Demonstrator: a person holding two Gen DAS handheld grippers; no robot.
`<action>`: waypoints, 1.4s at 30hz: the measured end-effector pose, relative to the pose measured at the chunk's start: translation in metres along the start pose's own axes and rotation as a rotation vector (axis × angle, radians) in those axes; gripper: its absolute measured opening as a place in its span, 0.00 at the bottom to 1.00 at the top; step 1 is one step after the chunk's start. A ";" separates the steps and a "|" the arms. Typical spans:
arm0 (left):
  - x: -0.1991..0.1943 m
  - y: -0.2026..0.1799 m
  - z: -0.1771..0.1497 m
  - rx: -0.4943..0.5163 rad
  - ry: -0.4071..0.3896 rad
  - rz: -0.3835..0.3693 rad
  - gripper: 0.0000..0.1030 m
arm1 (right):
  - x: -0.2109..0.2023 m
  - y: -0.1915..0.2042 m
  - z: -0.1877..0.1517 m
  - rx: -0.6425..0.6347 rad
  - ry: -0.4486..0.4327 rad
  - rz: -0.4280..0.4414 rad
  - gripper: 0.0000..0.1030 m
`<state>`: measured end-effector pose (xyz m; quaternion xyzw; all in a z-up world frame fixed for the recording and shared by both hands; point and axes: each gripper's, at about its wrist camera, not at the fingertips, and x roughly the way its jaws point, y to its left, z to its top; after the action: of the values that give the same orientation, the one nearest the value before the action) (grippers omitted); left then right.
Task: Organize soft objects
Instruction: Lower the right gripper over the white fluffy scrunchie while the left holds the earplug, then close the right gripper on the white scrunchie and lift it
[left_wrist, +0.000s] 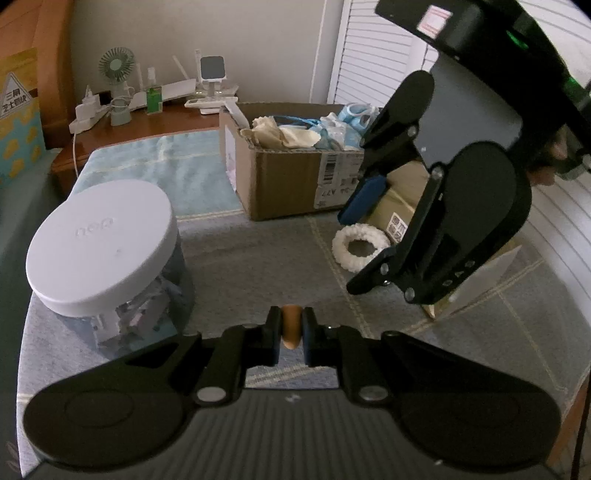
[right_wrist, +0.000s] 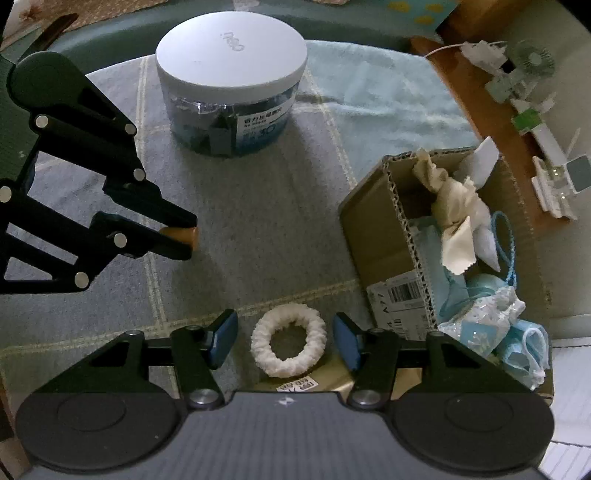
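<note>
A white fluffy scrunchie (right_wrist: 289, 340) lies on the grey checked cloth, between the spread blue pads of my open right gripper (right_wrist: 288, 341); it also shows in the left wrist view (left_wrist: 359, 248). My left gripper (left_wrist: 291, 328) is shut on a small orange-brown piece (left_wrist: 291, 326), also seen in the right wrist view (right_wrist: 180, 234). A cardboard box (right_wrist: 373, 229) at the right holds cream cloth, blue fabric and masks; it sits at the back in the left wrist view (left_wrist: 288, 177).
A round tub with a white lid (right_wrist: 231, 59) stands on the cloth at the far left; it shows in the left wrist view (left_wrist: 99, 243). A wooden shelf (left_wrist: 147, 125) behind carries a small fan, bottles and chargers. A flat cardboard piece (right_wrist: 310, 386) lies under the scrunchie's near edge.
</note>
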<state>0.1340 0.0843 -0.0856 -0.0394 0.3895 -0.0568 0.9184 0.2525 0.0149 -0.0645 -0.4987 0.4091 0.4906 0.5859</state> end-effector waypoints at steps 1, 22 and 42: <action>0.000 0.000 0.000 0.001 0.000 -0.002 0.09 | 0.001 -0.001 0.001 -0.003 0.006 0.006 0.59; -0.003 0.001 -0.002 0.004 0.005 0.003 0.09 | -0.003 -0.002 0.001 0.025 -0.011 0.041 0.41; -0.026 0.003 -0.010 0.037 -0.009 -0.007 0.09 | -0.051 0.056 -0.027 0.260 -0.194 0.021 0.40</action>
<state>0.1093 0.0904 -0.0745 -0.0238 0.3841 -0.0669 0.9206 0.1881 -0.0189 -0.0296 -0.3647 0.4160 0.4854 0.6770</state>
